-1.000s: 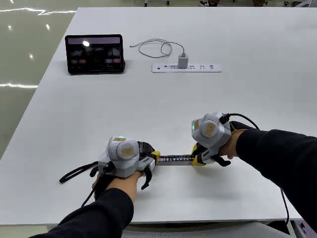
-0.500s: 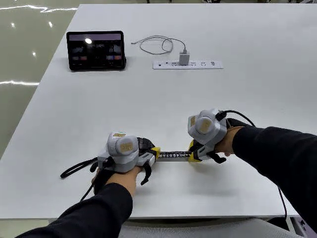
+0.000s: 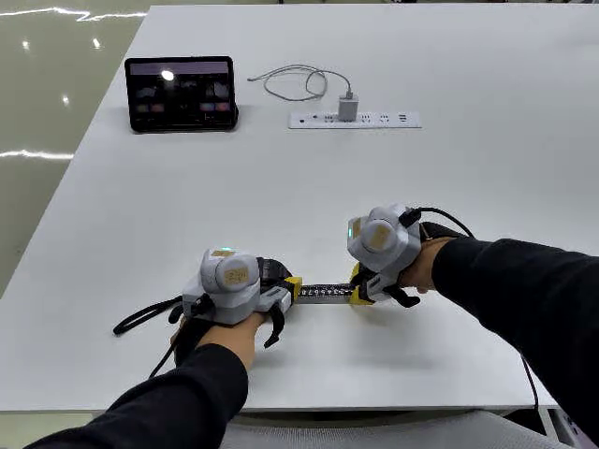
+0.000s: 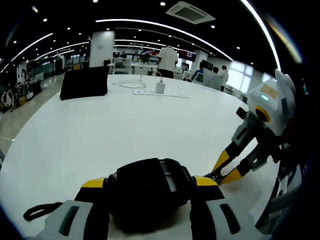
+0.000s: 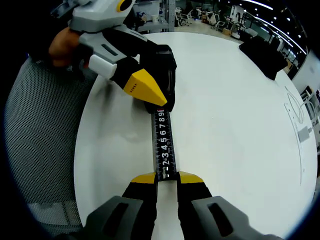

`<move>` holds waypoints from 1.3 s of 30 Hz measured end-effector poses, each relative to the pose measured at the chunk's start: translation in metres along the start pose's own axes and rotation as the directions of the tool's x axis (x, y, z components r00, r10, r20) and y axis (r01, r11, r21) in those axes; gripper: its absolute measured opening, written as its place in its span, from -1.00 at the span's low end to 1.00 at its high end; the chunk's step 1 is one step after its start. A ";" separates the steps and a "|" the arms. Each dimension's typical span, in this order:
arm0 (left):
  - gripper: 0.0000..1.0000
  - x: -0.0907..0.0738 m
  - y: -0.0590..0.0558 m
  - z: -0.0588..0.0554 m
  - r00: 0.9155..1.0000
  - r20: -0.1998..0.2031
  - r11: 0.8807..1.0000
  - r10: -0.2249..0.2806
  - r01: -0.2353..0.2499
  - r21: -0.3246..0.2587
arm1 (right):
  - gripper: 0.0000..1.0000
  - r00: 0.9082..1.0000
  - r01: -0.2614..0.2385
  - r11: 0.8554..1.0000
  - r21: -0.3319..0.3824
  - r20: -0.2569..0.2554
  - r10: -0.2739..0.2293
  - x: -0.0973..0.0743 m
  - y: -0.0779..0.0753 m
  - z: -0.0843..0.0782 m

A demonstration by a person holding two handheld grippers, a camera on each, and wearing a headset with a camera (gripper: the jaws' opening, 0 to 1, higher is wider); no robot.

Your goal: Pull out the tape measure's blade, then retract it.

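Holding the tape measure's case (image 4: 147, 197) clamped between its jaws, the left gripper (image 3: 288, 292) sits toward the near edge of the surface (image 3: 393, 187). Just to its right, the right gripper (image 5: 168, 178) is closed on the blade (image 5: 162, 135) close to its tip. A short run of blade spans the gap between them, flat, numbers up, low over the surface.

With so little blade out, this reads as either the start of the pull or the end of the return; the pictures alone do not settle which. Either way, the right gripper should travel straight along the blade's own line, left or right, with no twist, so the blade meets the case mouth squarely. The left gripper's job is to stop the case turning or lifting. The pinch on the blade should be firm and the motion slow, since the spring could probably snatch a loose blade back into the case.
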State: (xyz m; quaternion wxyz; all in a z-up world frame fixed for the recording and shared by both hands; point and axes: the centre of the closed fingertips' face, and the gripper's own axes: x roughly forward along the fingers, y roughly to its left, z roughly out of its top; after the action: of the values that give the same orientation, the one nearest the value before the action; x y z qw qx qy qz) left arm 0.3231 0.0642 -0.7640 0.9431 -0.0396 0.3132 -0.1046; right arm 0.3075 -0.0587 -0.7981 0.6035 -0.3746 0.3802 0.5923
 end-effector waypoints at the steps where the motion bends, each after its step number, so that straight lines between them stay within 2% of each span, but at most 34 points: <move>1: 0.22 0.000 0.000 0.000 1.000 0.000 1.000 0.000 0.000 -0.001 | -0.80 1.000 0.000 1.000 0.000 0.000 0.000 0.000 0.000 0.001; 21: 0.22 0.000 0.000 -0.001 1.000 -0.006 1.000 -0.011 0.011 -0.002 | -0.80 1.000 -0.006 1.000 -0.014 0.016 0.007 0.004 0.002 0.012; 39: 0.22 0.000 0.000 -0.001 1.000 -0.010 1.000 -0.019 0.019 0.002 | -0.80 1.000 -0.002 1.000 0.013 0.029 0.002 0.010 0.004 0.020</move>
State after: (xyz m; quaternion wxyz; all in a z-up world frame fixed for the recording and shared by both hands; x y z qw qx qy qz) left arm 0.3226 0.0644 -0.7643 0.9406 -0.0409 0.3173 -0.1140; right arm 0.3039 -0.0361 -0.7984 0.6109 -0.3614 0.3758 0.5958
